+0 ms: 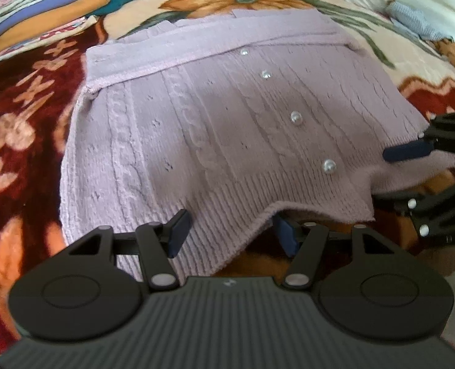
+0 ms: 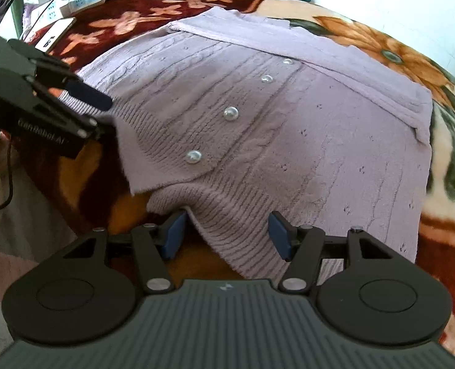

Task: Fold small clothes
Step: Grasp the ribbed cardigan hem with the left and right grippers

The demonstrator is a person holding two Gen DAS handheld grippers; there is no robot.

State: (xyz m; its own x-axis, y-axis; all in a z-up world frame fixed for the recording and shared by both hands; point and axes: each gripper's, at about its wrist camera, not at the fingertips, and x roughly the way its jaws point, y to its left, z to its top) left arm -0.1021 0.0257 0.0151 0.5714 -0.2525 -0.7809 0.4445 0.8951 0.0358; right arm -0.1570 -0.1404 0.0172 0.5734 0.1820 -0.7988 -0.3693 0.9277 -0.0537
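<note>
Lilac knit cardigan lies flat on the bed, hem toward six o'clock. Left gripper and right gripper straddle the ribbed hem, jaws open. Soft, floppy, stretchy; the thick hem corners look like the best hold.

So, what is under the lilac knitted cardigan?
The lilac knitted cardigan lies on a floral plush blanket. Orange-brown blanket shows under its lifted hem; the rest beneath is covered.

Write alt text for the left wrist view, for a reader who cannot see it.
A lilac knitted cardigan with pearl buttons lies flat on a floral blanket, its ribbed hem between the open fingers of the left gripper. The right gripper reaches in at the right edge; folded clothes are stacked at top left.
</note>
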